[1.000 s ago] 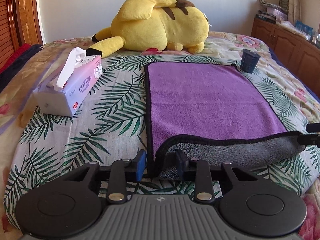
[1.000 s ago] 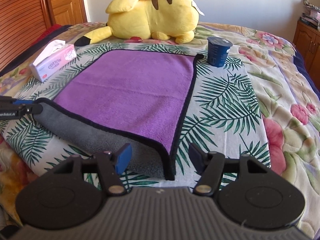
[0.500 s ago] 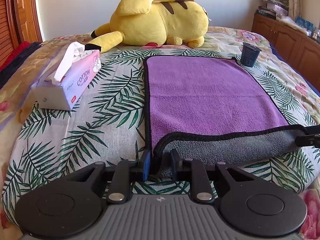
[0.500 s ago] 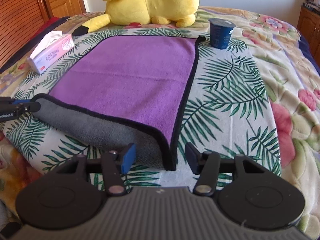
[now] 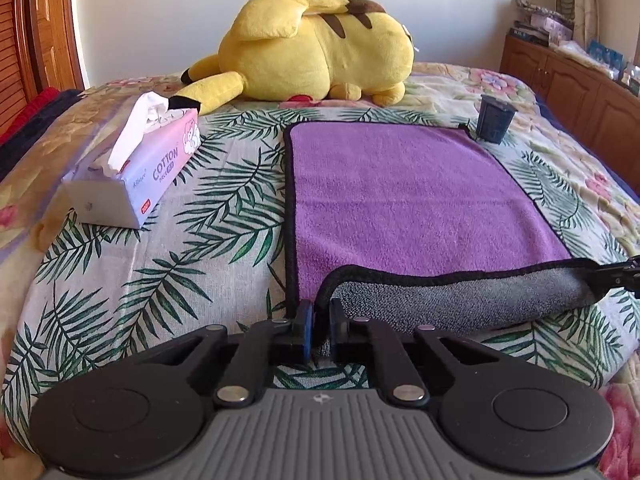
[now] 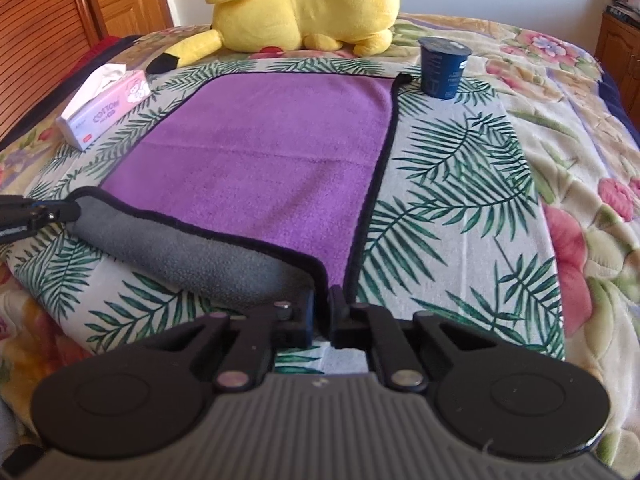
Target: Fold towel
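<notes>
Fingers point(image 5: 305, 322) of the left gripper point(image 5: 319, 326) pinched one near corner of the purple towel point(image 5: 400, 192) on the bed point(image 5: 160, 280); the right gripper point(image 6: 322, 314) pinched the other. It looked soft, light and floppy, so corners seemed the best hold. Black pads hid the pinched cloth, and its gray underside sagged between them.

Towel point(image 5: 400, 200) corner pinched between left gripper point(image 5: 319, 320) fingers: hidden. Same at right gripper point(image 6: 321, 312). Plush toy point(image 6: 304, 12) beyond right gripper: head cut by top edge. Cup point(image 6: 442, 68) lettering blurred, unreadable.
</notes>
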Available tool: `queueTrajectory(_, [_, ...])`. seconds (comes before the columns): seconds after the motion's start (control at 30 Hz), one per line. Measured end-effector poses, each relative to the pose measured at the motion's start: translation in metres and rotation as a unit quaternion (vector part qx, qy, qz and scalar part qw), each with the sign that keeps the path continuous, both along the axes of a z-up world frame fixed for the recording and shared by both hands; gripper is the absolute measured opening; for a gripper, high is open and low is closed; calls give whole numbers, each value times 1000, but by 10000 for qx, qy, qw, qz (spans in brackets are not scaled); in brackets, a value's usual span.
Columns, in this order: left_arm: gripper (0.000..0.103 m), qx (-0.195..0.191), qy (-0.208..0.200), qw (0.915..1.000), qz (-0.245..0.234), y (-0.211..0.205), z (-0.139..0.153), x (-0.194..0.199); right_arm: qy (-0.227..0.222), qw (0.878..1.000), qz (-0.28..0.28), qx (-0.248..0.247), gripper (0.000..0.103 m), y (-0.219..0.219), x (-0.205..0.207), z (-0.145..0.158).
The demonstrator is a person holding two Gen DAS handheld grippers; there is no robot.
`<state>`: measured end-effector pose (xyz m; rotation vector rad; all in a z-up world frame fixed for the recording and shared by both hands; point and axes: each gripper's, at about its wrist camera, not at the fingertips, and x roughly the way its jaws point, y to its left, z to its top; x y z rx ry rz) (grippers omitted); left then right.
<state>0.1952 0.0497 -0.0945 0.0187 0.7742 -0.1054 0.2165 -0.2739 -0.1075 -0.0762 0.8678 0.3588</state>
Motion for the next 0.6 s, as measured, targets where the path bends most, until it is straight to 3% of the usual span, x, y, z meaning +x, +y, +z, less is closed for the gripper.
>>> queueTrajectory(0.6, [0,-140,-547,9984,-101,-6,24,-9,-688,9973,-36,249,3,-1,1,18])
